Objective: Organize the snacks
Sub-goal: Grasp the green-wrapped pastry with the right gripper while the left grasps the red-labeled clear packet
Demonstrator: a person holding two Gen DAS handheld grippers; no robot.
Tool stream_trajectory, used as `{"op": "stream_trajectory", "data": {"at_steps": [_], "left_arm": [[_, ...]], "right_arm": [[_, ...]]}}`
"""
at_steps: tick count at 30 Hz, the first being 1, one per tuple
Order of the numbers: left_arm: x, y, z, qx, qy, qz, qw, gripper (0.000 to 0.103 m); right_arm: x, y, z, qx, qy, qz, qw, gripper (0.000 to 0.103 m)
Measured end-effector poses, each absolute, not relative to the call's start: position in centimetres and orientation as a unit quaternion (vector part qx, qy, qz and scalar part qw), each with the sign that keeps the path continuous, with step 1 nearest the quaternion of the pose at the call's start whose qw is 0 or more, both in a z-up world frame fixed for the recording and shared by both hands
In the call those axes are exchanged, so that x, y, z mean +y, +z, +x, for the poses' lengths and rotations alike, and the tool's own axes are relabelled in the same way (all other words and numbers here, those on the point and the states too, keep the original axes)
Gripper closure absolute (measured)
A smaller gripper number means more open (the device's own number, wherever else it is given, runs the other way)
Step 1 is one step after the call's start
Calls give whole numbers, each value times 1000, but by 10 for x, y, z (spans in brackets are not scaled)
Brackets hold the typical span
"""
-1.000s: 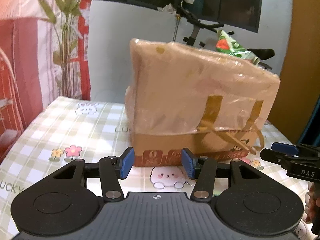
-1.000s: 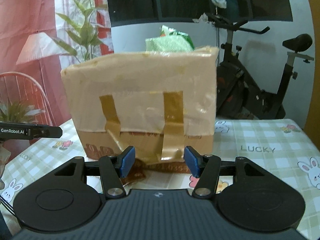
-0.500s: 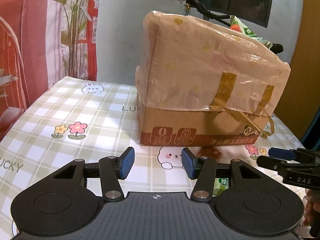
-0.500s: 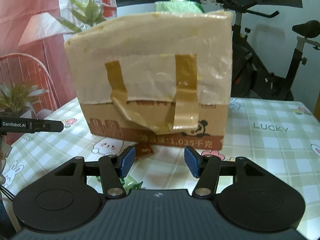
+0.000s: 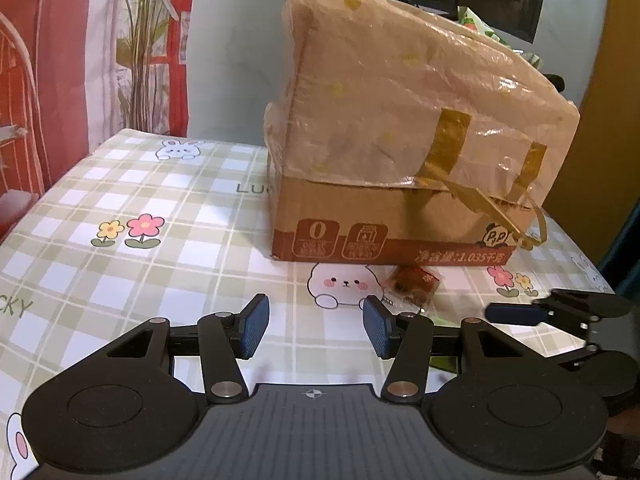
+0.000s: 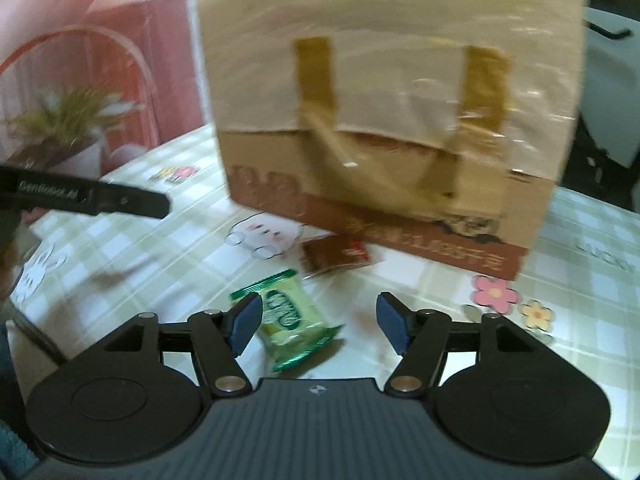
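A tall cardboard box [image 5: 404, 152] wrapped in plastic and brown tape stands on the checked tablecloth [image 5: 132, 216]; the box [image 6: 392, 92] fills the right wrist view. A small brown snack packet [image 5: 414, 280] lies at the box's foot, the same packet [image 6: 334, 256] showing in the right wrist view. A green snack packet [image 6: 294, 318] lies on the cloth just below my right gripper [image 6: 320, 324], whose jaws are opening with nothing pressed between them. My left gripper [image 5: 316, 330] is open and empty, hovering over the cloth near the brown packet.
A green bag [image 5: 486, 30] pokes out of the box's top. Red-and-white curtain [image 5: 40, 80] and a plant [image 5: 140, 40] stand behind the table on the left. The other gripper's finger [image 6: 92, 198] reaches in from the left; the right gripper [image 5: 560, 312] shows at the left view's right edge.
Both grippers sank and tipped down toward the table. The right one swung over the green packet and its jaws widened. The brown packet came into view.
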State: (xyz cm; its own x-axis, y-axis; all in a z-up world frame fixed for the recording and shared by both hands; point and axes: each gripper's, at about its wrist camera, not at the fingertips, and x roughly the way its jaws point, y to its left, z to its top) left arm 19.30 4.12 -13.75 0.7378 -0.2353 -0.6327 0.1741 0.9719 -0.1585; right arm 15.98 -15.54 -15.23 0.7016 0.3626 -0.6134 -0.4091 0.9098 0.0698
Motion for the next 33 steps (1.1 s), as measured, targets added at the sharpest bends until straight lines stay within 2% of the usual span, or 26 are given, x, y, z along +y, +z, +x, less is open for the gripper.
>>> {"op": "stream_trajectory", "data": {"at_steps": [10,15,16,22,33], "left_arm": [[36,-139,192,352,-119,-39,928,49],[32,-142,194,358,-124,-35,925,49],[32,-142,194,358,-125,-35,925,49],[24,-145,200,365,-133,-23,921,49],[-22,-155,235,370,-191,29,909,49]], "right_arm": [[-134,-171,181,349,240,-67,904,35],[-142,-170,178,345,251,-47,903,53],[-143,-169,177,344,253,-44,903,61],[-158,-167,167,336,242,-28,910,61],[-206,-166,162,314,109,3,943,62]]}}
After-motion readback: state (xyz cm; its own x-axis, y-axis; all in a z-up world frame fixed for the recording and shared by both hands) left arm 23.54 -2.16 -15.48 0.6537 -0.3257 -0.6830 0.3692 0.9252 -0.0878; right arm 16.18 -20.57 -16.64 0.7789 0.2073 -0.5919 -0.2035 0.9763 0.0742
